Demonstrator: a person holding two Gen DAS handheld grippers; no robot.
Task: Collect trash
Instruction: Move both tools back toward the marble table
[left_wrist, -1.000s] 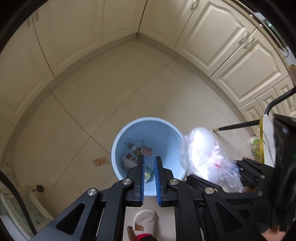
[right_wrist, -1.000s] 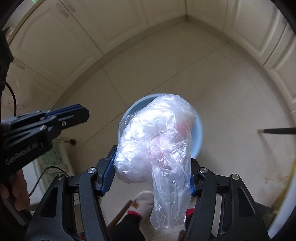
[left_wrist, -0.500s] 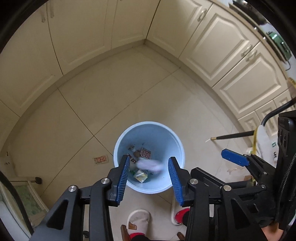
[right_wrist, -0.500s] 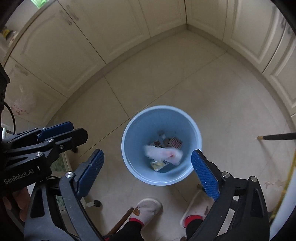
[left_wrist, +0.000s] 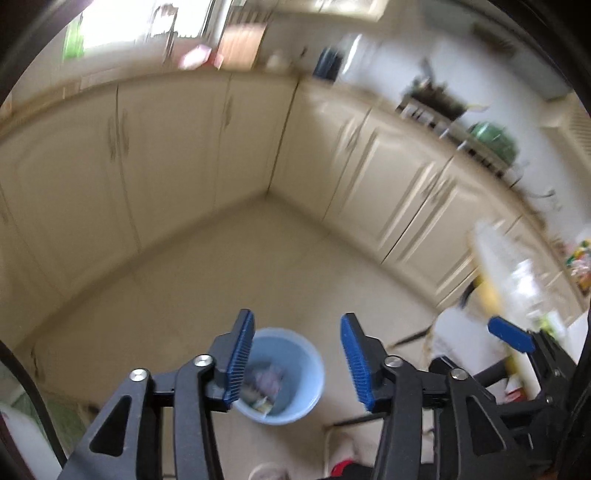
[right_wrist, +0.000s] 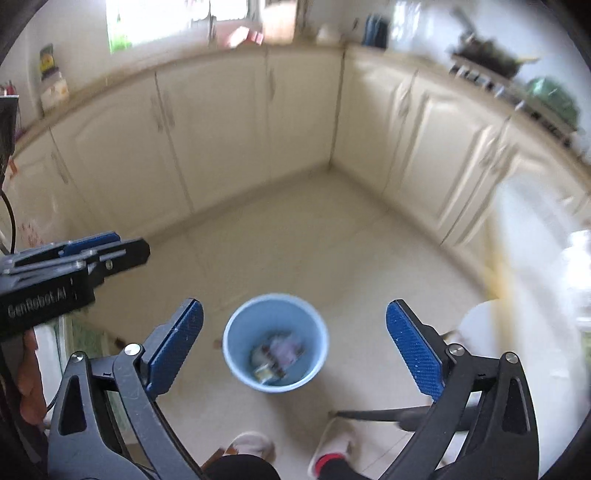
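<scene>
Now both grippers hang w/ nothing in them above the floor. Left gripper (left_wrist: 297, 354): fingers spread, gap empty. Right gripper (right_wrist: 293, 350): fingers spread wider, also empty. Blue bin (right_wrist: 275, 341) stands upright on the tiled floor (right_wrist: 295, 240), seen between the right fingers & partly behind the left gripper's left finger in the left view. Trash (right_wrist: 277, 354) lies at the bin's bottom: a pale crumpled bag plus scraps, too blurred to sort out. My read: fingers are apart because nothing is being carried, and both grippers sit high & tilted outward, probably to go look for the next piece.

Around: cream cabinets (right_wrist: 221, 122) wrap the far side & right, meeting in a far corner. Far-right tabletop carries a dish rack w/ something green (right_wrist: 550, 98). Person's slippered feet (right_wrist: 332, 443) are near, just this side of the bin. A dark chair leg (right_wrist: 388, 413) runs near-right, close to the bin, so it could snag a low reach from the right. A white-and-yellow blur at right can't be identified. Both views are motion-smeared.
</scene>
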